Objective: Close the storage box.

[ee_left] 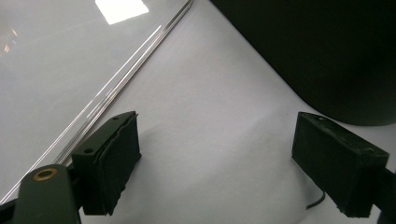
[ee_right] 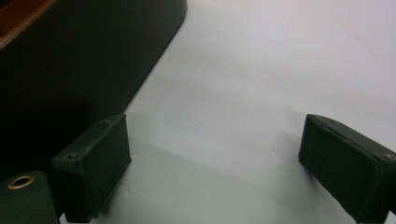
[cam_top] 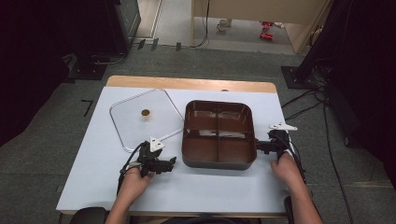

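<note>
A dark brown tray with several empty compartments sits mid-table. Left of it lies a clear square lid with a small brass knob. My left gripper hovers low by the tray's front left corner, open, nothing between its jaws. In the left gripper view the open left gripper frames bare table, with the lid's edge at upper left and the tray's wall at upper right. My right gripper is open beside the tray's right wall. The right gripper shows the tray wall to its left.
The white tabletop has a wooden strip along its far edge. Beyond the table are grey carpet, cables at the right and dark equipment at the left. A person's hands hold both grippers from the near edge.
</note>
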Available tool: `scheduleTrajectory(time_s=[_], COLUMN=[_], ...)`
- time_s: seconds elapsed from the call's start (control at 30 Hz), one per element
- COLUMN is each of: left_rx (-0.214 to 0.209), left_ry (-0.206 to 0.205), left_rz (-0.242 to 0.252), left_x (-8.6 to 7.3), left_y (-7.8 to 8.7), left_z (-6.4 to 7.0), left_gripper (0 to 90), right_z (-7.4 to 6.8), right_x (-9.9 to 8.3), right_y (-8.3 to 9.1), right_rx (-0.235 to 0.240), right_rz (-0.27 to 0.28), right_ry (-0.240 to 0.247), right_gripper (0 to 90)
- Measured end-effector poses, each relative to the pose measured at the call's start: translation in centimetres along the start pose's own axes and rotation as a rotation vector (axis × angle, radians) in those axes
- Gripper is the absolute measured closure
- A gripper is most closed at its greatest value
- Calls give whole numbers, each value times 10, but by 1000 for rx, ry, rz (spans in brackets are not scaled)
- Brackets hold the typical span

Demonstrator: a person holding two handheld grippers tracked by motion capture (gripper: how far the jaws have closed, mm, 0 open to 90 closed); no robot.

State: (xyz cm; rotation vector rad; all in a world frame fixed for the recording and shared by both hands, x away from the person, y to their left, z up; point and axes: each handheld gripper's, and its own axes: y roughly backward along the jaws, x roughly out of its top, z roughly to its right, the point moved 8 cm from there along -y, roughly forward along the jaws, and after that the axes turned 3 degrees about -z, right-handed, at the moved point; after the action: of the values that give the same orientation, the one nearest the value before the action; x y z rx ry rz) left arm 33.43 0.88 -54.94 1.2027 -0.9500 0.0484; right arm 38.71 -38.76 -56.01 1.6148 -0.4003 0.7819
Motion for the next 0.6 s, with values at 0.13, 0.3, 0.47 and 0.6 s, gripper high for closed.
scheduleTrajectory(time_s=[0.13, 0.3, 0.47, 0.6], left_rx=[-24, -51, -99, -89], left_ry=[-21, -31, -20, -18], left_rz=[11, 13, 22, 18], left_x=[4, 4, 8, 11], left_y=[4, 8, 15, 16], left_z=[4, 3, 3, -1], left_gripper=[149, 146, 160, 160], right_z=[0, 0, 0, 0], right_x=[0, 0, 0, 0], right_y=[0, 0, 0, 0], right_rx=[0, 0, 0, 0], right_rz=[0, 0, 0, 0], right_ry=[0, 0, 0, 0], right_gripper=[83, 83, 83, 83])
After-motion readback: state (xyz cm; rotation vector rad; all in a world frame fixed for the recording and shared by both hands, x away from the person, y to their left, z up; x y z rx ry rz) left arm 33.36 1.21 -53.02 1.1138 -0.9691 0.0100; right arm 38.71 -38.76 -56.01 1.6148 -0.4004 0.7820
